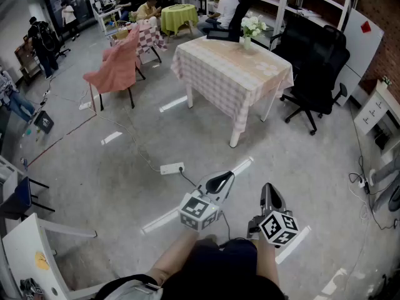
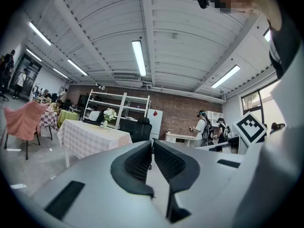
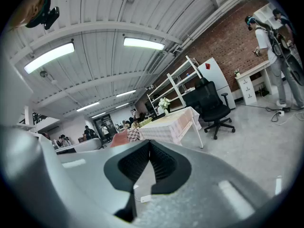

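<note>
I hold both grippers in the air above a grey concrete floor [image 1: 187, 130], with nothing in either. My left gripper [image 1: 223, 179] is shut, its black jaws meeting at the tips [image 2: 151, 146]. Beside it my right gripper [image 1: 269, 194] is shut too, jaws pressed together [image 3: 149, 147]. Both point toward a table with a checked cloth [image 1: 232, 67] that stands a few steps ahead. On the table stands a vase of white flowers [image 1: 250, 27]. The same table [image 2: 92, 136] [image 3: 172, 123] shows beyond the jaws in both gripper views.
A white power strip [image 1: 171, 168] with its cable lies on the floor just ahead. Black office chairs [image 1: 315, 67] stand right of the table, a chair draped in pink cloth [image 1: 119, 64] left of it. People sit and stand at the far back. White furniture [image 1: 25, 255] is at lower left.
</note>
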A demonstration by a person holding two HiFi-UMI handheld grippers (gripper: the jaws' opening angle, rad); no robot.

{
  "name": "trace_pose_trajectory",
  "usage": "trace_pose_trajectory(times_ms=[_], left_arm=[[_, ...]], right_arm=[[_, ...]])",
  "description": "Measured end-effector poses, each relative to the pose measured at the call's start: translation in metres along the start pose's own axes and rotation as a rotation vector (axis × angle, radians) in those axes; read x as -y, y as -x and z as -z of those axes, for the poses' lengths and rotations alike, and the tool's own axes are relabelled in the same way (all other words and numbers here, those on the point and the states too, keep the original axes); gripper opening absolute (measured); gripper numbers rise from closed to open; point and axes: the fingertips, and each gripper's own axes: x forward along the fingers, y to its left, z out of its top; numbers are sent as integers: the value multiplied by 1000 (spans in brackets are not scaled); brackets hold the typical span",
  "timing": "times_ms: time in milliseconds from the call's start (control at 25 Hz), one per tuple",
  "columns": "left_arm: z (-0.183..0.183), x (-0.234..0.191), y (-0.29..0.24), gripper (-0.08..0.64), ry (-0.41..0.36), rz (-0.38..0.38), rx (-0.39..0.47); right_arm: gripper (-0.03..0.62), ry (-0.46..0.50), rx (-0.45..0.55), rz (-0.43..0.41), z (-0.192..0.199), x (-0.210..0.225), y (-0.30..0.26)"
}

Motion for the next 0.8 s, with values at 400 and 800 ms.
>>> trace_pose_trajectory(times_ms=[400,800], left_arm=[[10,-14,-1,23,18,-32,-38],[-2,-54,-69,23,-5,-88,-25]], right_arm=[[3,15,16,15,4,-2,-11],[3,-2,7,-75,-27,25,-91]])
